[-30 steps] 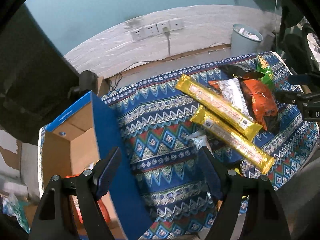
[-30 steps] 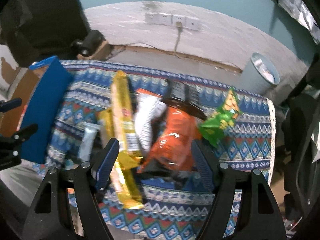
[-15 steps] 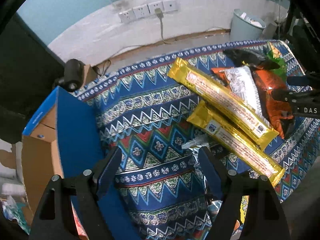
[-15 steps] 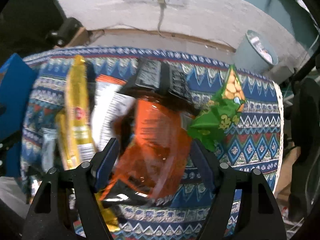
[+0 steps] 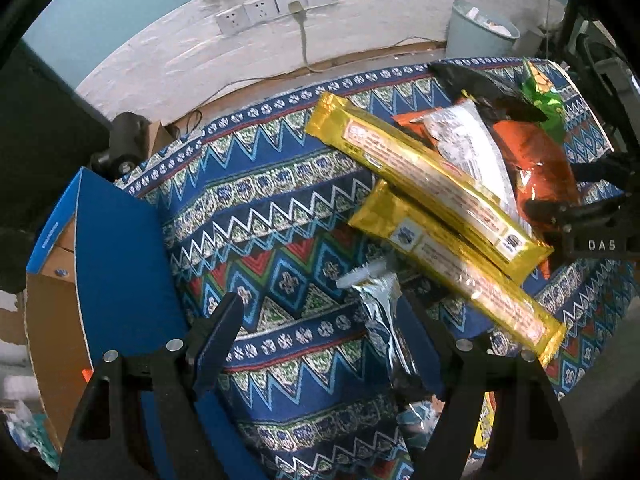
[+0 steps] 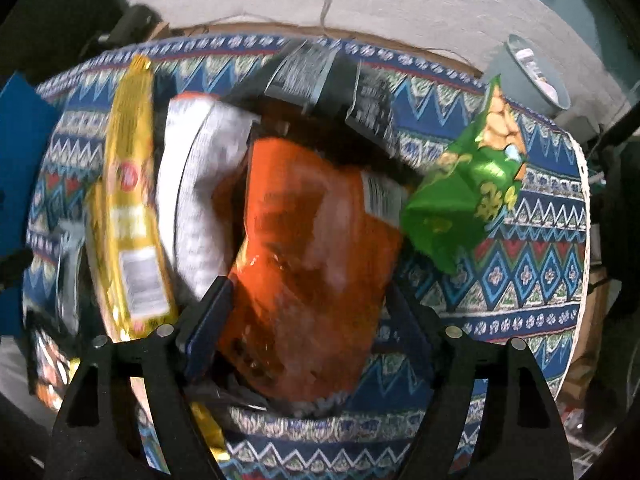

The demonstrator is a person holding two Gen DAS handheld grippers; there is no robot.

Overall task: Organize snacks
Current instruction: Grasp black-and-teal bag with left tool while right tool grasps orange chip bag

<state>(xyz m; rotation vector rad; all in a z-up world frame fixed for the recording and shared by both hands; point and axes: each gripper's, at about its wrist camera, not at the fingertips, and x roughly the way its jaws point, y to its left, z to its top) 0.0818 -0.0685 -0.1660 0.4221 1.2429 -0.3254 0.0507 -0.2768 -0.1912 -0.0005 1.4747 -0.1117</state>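
A pile of snacks lies on a table with a blue patterned cloth (image 5: 280, 208). My right gripper (image 6: 308, 320) is open, its jaws on either side of an orange bag (image 6: 312, 264); it shows in the left wrist view (image 5: 560, 204) over the same orange bag (image 5: 536, 160). My left gripper (image 5: 320, 328) is open and empty, its right finger beside a silver packet (image 5: 380, 312). Two long gold packs (image 5: 420, 176) lie across the middle, a white-silver bag (image 6: 200, 200), a black bag (image 6: 332, 76) and a green bag (image 6: 468, 192) around them.
A cardboard box with a blue flap (image 5: 108, 264) stands at the table's left edge. A pale bin (image 5: 480, 36) stands on the floor behind the table, below a wall with sockets (image 5: 276, 4) and a cable. More packets (image 6: 48, 360) lie at the front edge.
My right gripper has moved down and forward over the orange bag, which now sits between its fingers. My left gripper has swung right, away from the box, toward the silver packet.
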